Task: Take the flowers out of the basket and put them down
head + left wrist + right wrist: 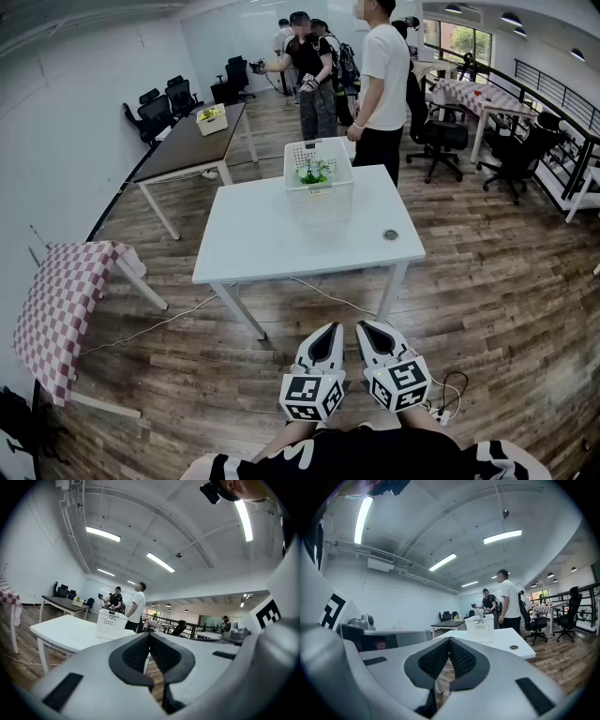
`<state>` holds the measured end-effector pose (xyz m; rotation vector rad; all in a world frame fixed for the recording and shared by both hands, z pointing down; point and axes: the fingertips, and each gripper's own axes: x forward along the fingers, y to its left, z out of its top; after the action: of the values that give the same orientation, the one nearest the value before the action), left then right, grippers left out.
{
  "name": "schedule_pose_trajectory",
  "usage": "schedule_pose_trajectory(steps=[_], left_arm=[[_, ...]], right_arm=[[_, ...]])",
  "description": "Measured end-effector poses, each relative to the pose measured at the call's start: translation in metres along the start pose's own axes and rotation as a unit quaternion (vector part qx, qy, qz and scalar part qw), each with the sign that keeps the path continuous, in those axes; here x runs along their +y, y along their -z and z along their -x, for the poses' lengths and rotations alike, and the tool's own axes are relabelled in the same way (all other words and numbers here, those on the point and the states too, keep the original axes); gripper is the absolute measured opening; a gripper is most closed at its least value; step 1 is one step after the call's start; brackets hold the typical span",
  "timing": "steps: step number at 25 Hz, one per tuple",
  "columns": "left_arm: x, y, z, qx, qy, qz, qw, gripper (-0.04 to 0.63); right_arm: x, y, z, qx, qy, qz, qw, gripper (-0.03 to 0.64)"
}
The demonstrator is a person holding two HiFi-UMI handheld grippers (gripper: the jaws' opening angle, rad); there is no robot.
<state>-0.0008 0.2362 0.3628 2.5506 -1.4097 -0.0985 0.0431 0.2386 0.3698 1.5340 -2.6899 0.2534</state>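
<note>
A white perforated basket [319,178] stands at the far side of a white table [272,244], with green flowers [314,172] inside it. The basket [111,623] also shows far ahead in the left gripper view, and the basket [479,628] in the right gripper view. Both grippers are held low, side by side, well short of the table's near edge. My left gripper [327,330] is shut with nothing in it, its pads meeting at the tip [149,634]. My right gripper [367,327] is shut and empty too [450,639].
A person in a white shirt [382,84] stands behind the table, others further back. A dark desk [192,141] with a small box sits at back left. A checkered-cloth table [61,305] is at left. A cable [309,291] runs across the wood floor. Office chairs stand at right.
</note>
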Motion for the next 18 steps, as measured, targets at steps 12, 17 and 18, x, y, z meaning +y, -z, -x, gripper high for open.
schedule_pose_trajectory(steps=[12,17,18], left_arm=[[-0.005,-0.001,-0.012,0.004,0.005,0.000,1.0000,0.006],[-0.005,0.001,-0.016,0.005,0.007,0.002,1.0000,0.006],[-0.005,0.001,-0.017,0.005,0.007,0.002,1.0000,0.006]], right_arm=[[-0.008,-0.001,-0.005,0.006,-0.002,-0.004,1.000,0.014],[-0.011,0.001,-0.009,0.007,-0.003,-0.010,1.000,0.012],[-0.011,0.002,-0.009,0.008,-0.004,-0.010,1.000,0.012]])
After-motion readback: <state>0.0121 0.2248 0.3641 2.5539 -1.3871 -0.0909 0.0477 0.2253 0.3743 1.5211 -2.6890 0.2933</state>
